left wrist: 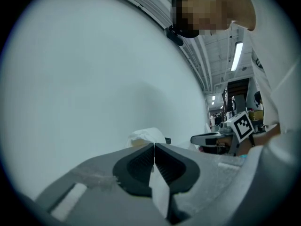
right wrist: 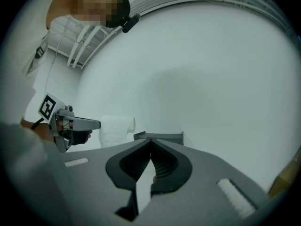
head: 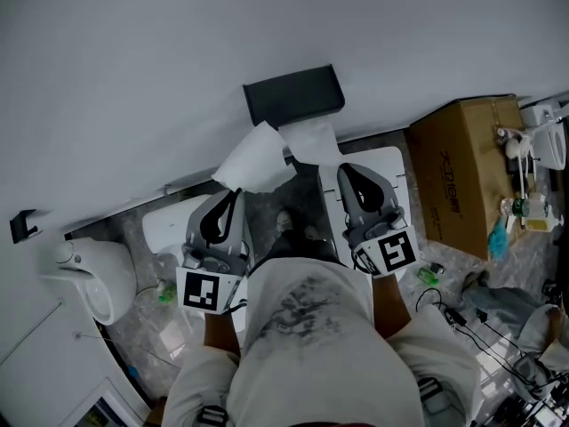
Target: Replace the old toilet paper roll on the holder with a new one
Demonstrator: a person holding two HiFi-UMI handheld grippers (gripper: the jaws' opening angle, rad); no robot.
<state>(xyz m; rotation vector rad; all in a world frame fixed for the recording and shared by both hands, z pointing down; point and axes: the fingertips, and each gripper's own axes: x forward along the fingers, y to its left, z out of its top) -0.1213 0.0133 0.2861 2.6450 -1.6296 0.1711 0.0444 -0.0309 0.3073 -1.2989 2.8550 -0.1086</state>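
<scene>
Fingers [left wrist: 136,166] on the left gripper [left wrist: 154,145] are squeezing all the way together. A thin white sheet [left wrist: 160,192] is running down between them, so it's pinching paper rather than sitting empty. Same deal on the right gripper [right wrist: 150,140]: its jaws are meeting at the tips and biting on a white strip [right wrist: 143,185]. Makes sense to me, since paper this thin is only staying put if you're clamping fully.

Moving outward, the toilet paper roll [right wrist: 116,128] is hanging right off the left gripper's tips. It's looking a bit crumpled, with a hint of tan core peeking out in the left gripper view. It's sitting just beside the black holder [head: 293,94] on the wall [head: 133,78], not on it as far as I'm seeing. Old roll or new one? Can't tell. In the head view the strip is reaching up toward the holder's underside, but I can't tell if it's joined to anything there.

Both grippers are pointing roughly level at the wall, side by side. I'm guessing that's about keeping the roll steady at holder height. A cardboard box [head: 458,172] is sitting off to the right.
</scene>
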